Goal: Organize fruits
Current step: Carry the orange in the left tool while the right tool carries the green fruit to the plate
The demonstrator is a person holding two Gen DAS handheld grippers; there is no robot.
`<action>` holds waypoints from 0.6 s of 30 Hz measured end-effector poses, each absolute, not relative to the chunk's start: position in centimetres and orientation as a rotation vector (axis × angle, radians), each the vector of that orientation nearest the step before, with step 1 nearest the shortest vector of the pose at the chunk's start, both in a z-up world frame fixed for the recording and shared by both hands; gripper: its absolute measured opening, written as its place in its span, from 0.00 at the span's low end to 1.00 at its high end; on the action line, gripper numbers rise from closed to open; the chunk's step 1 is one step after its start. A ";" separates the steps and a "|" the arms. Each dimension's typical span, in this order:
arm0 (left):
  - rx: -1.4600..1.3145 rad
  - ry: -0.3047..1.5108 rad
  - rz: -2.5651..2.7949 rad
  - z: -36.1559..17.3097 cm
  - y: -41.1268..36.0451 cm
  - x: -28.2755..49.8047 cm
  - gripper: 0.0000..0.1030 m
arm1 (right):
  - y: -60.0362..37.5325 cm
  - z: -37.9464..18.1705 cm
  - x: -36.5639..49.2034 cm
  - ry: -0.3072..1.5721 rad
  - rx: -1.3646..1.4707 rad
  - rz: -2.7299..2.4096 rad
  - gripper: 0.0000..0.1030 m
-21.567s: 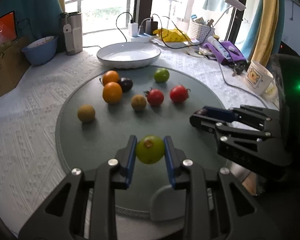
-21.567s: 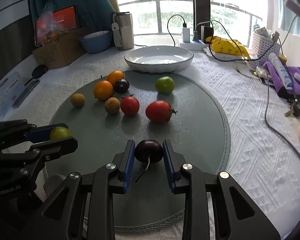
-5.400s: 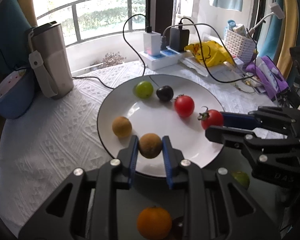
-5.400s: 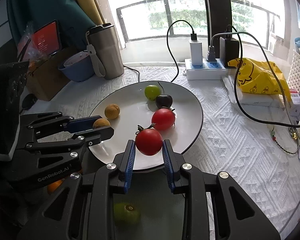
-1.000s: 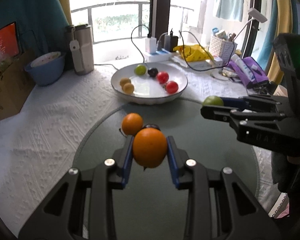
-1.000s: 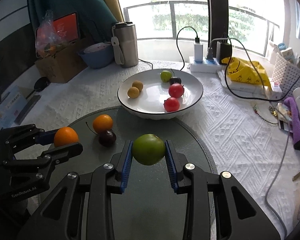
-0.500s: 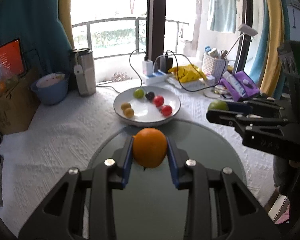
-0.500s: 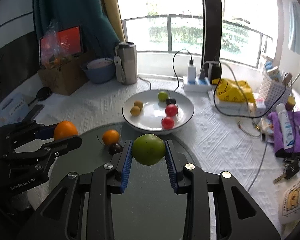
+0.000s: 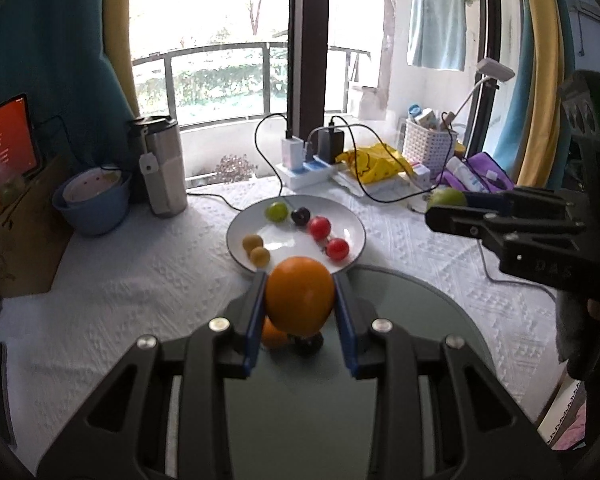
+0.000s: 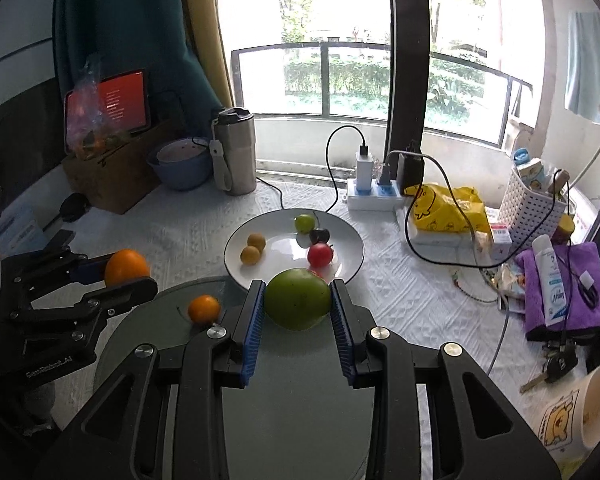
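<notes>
Broad counter under a white textured cloth, with a round grey-green glass disc set on it. Beyond the disc's far edge, a shallow white round plate carrying a small green fruit, a dark plum, two red tomatoes and two small tan fruits. Left claw raised above the disc, clamped on a large round orange pinned between its blue pads. Right claw likewise raised, clamped on a big green apple-like fruit held between ribbed blue pads. On the disc below, a smaller orange beside a second dark plum, largely hidden behind the left claw.
</notes>
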State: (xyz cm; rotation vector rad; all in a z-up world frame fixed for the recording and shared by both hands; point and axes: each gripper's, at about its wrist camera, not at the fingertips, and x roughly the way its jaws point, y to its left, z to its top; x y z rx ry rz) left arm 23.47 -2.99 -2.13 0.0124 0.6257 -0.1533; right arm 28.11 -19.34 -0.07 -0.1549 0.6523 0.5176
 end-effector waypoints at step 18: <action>0.016 0.704 -0.178 -5.2 -3.5 31.2 0.32 | -19.3 -3.0 35.3 0.718 -0.137 0.522 0.34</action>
